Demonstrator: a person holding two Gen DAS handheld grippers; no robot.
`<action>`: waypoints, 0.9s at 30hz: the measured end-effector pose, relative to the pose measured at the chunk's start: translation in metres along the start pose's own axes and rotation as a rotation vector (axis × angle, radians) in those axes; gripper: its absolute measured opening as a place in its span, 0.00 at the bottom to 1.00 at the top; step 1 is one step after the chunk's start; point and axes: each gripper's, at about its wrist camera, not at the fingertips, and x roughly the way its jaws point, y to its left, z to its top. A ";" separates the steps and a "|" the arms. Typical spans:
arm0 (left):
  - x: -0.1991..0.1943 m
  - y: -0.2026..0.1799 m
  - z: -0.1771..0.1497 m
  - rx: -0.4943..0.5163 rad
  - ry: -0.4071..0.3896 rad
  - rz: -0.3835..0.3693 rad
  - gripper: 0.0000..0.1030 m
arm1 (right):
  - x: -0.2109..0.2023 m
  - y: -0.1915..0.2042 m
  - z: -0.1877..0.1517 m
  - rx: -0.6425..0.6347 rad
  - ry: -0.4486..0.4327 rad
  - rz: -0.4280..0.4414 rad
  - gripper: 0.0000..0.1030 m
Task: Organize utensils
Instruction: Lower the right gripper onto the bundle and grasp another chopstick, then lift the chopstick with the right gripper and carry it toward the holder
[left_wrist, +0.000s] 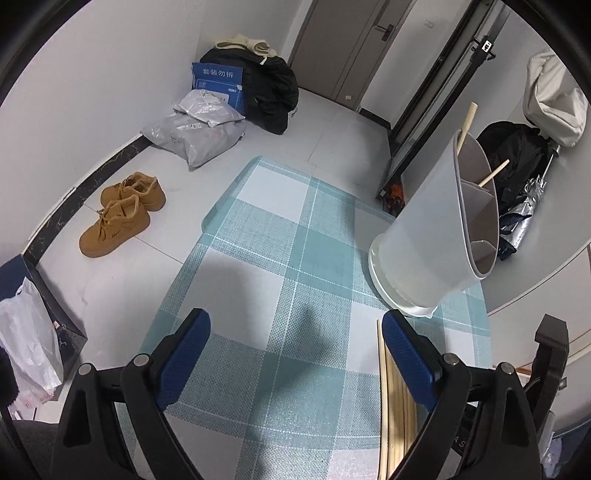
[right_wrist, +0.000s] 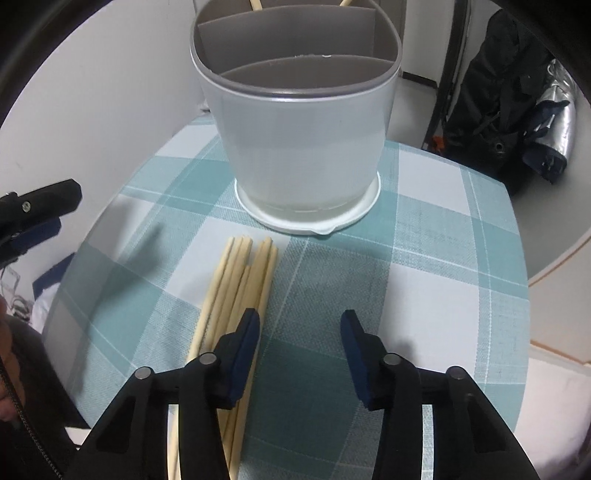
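A white utensil holder (right_wrist: 306, 147) with grey dividers stands on the checked tablecloth (right_wrist: 424, 280); it also shows in the left wrist view (left_wrist: 432, 229) with two wooden chopsticks (left_wrist: 466, 122) inside. Several loose wooden chopsticks (right_wrist: 240, 280) lie in a bundle in front of the holder, and show at the lower right of the left wrist view (left_wrist: 391, 398). My right gripper (right_wrist: 300, 328) is open and empty, its left finger over the bundle. My left gripper (left_wrist: 295, 328) is open and empty, above the cloth to the left of the chopsticks.
The small round table's edge (left_wrist: 207, 225) drops to a tiled floor with brown shoes (left_wrist: 118, 214), grey parcels (left_wrist: 195, 136) and a black bag (left_wrist: 273, 92). A black backpack (right_wrist: 495, 92) and a folded silver item (right_wrist: 554, 122) lie beyond the holder.
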 end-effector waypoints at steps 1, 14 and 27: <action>0.001 0.001 0.001 -0.001 0.004 -0.005 0.89 | 0.001 0.001 0.001 -0.003 0.002 0.002 0.39; 0.009 0.020 0.008 -0.060 0.056 -0.028 0.89 | 0.013 0.016 0.018 -0.024 0.064 -0.021 0.31; 0.008 0.019 0.005 -0.027 0.058 -0.003 0.89 | 0.006 0.022 0.011 -0.053 0.088 -0.009 0.05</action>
